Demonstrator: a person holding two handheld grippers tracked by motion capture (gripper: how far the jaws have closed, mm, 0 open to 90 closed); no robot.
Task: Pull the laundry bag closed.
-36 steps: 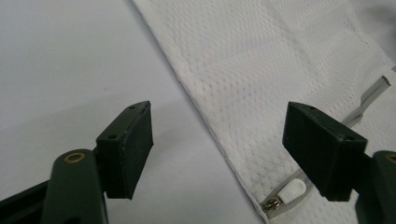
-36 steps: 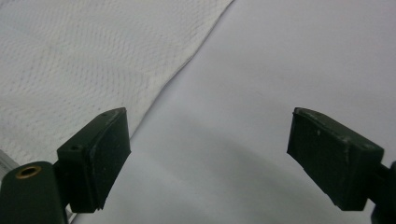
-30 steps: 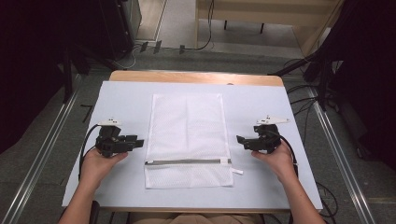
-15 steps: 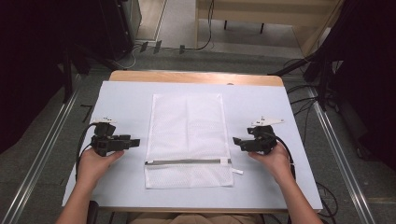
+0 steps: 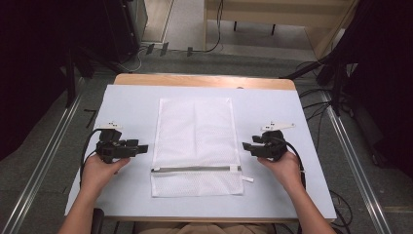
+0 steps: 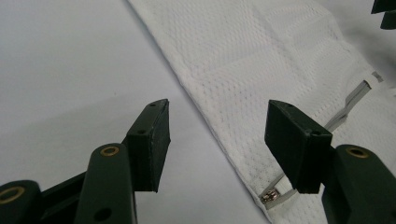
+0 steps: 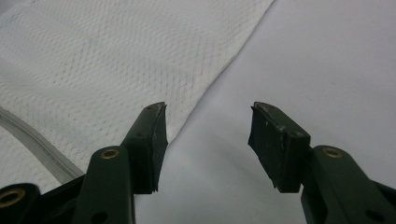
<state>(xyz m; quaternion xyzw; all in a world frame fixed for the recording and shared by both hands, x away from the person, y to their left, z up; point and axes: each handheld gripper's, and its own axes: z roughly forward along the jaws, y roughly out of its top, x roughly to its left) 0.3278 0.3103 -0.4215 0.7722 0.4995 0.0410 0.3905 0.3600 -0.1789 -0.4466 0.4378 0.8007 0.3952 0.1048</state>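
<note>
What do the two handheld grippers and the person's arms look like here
Both the left gripper and the right gripper are black, each with two flat rectangular pads on arms fastened with brass-coloured rivets. A pale three-cornered plate sits on top of each, and a black cable trails back past each wrist. The forearms are bare, with no sleeves or gloves in view.

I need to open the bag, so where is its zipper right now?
In the high view the zipper runs across the white mesh bag near its edge closest to the person, between the left tool and right tool.
</note>
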